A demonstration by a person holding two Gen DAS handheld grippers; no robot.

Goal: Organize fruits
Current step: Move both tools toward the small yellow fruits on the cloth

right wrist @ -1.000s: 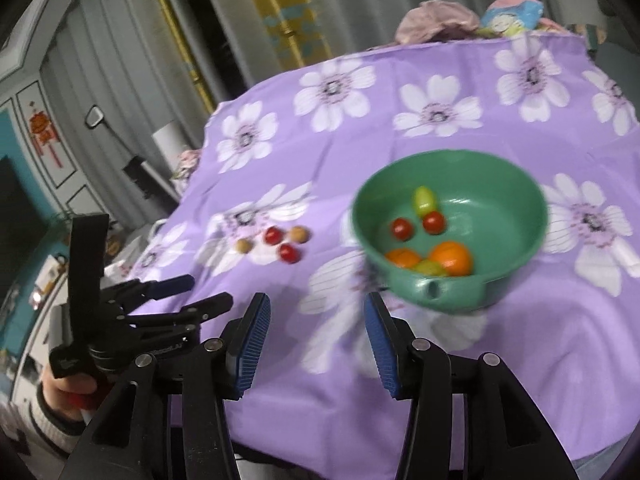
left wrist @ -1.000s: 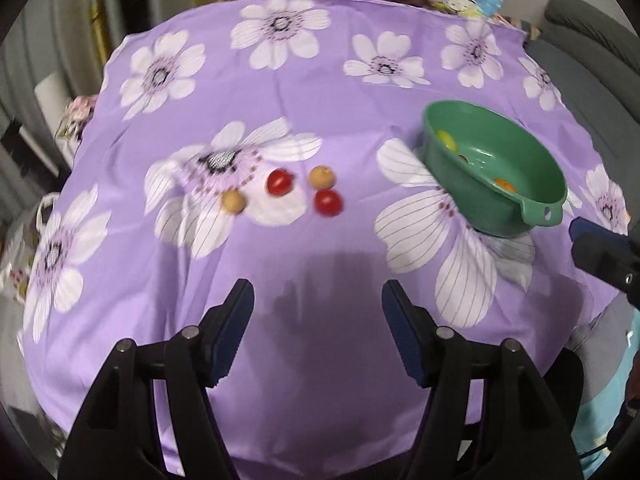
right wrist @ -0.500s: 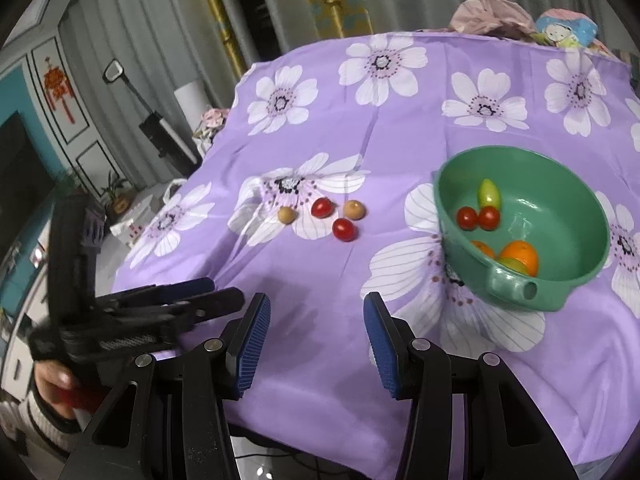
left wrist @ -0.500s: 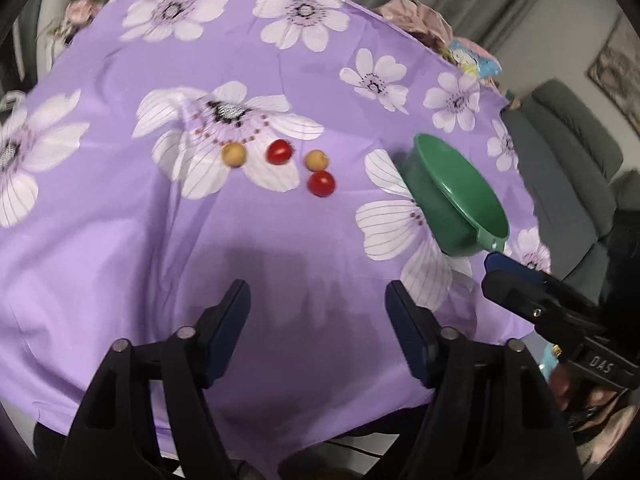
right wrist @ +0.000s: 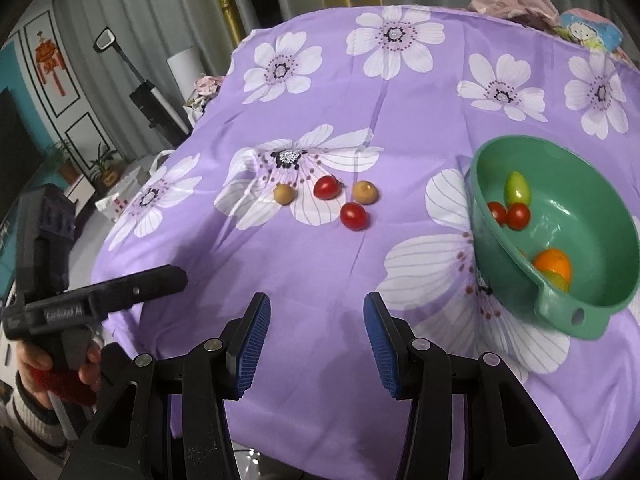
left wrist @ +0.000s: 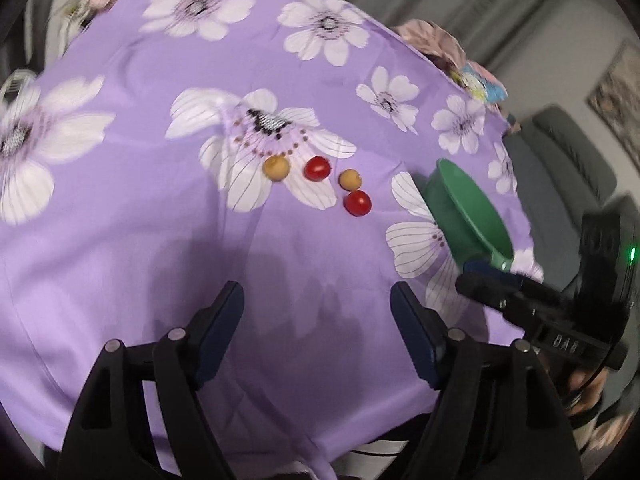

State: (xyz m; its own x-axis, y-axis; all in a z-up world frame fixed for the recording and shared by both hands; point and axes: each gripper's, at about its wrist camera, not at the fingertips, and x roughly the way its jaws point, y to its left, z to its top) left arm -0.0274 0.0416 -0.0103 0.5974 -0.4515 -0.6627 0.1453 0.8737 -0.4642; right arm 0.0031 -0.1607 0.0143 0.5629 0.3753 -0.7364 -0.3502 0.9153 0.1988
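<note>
Purple flowered cloth (left wrist: pixel 132 264) covers the worktop in the left wrist view, with grey curtains and a grey sofa behind. Compared with a second ago, we have swung this camera over the loose fruit, and the left claw (left wrist: pixel 318 334) has just been opening; its jaws now stand wide with nothing between them. We judge that as readying for a pick. Four small fruits lie well ahead at twelve o'clock: a tan one (left wrist: pixel 276 167), a red tomato (left wrist: pixel 317 168), a second tan one (left wrist: pixel 350 179) and a second tomato (left wrist: pixel 357 203) just beside it. The green bowl (left wrist: pixel 468 216) sits at two o'clock, seen nearly edge-on, its long axis running from eleven to five, spout toward five. The right claw (left wrist: pixel 474 274) reaches in at three o'clock, close by that spout.

From the right wrist view, the same cloth fills the frame, with a doorway and wall panels behind at ten o'clock. The bowl (right wrist: pixel 608 280) has slid from centre to three o'clock as we turned toward the loose fruit. Its spout (right wrist: pixel 568 312) points to six, toward us. Inside lie a green fruit (right wrist: pixel 517 189) standing roughly twelve to six, two tomatoes (right wrist: pixel 518 216) and an orange (right wrist: pixel 554 265). The right claw (right wrist: pixel 316 336) is part open and empty, unchanged. The left claw (right wrist: pixel 176 276) shows at eight o'clock, held in a hand (right wrist: pixel 60 364).
</note>
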